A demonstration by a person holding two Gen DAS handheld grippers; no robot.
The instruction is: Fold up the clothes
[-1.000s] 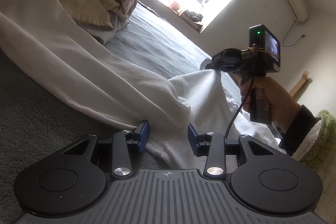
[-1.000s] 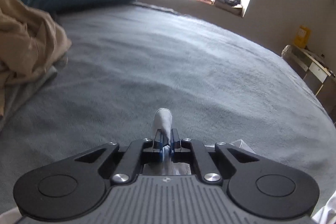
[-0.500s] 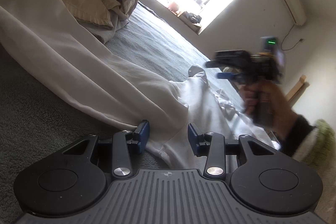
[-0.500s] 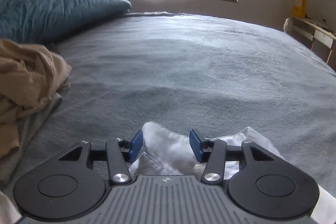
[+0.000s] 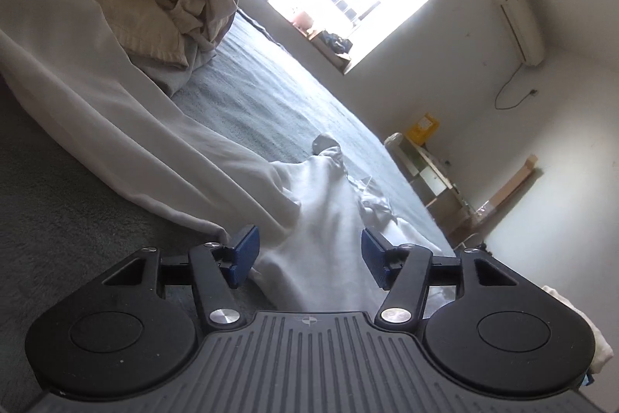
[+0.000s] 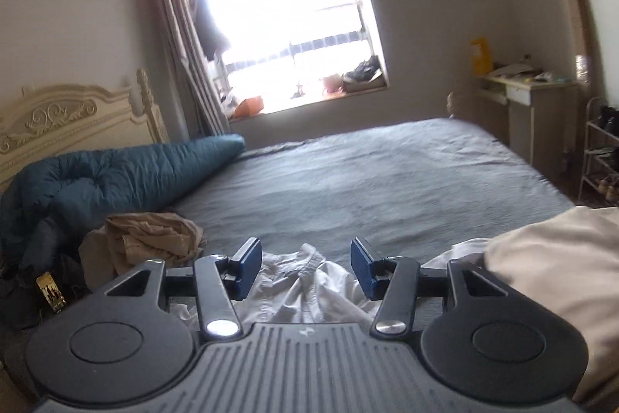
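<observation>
A crumpled white shirt [image 5: 321, 204] lies on the grey bed [image 5: 271, 103]. My left gripper [image 5: 307, 246] hovers low over its near edge, jaws opening, with cloth under the gap but neither pad pressing it. A long cream garment [image 5: 116, 126] stretches from the left to the left finger. In the right wrist view, my right gripper [image 6: 305, 258] is open and well above the bed, with the white shirt [image 6: 309, 281] and its collar below the gap and untouched. The right gripper is out of the left wrist view.
A tan clothes pile [image 6: 154, 235] and a rolled blue duvet [image 6: 116, 173] lie at the left by the cream headboard [image 6: 77, 119]. A phone [image 6: 50, 291] rests at the far left. Cream cloth [image 6: 549, 258] fills the right foreground. A desk [image 6: 530, 103] and shoe rack [image 6: 599, 149] stand beyond the bed.
The right gripper let go of the shirt's pinched tip, opened, then rose and drew back out of the left wrist view. The shirt's tip dropped onto the bed. The left jaws spread wider.
</observation>
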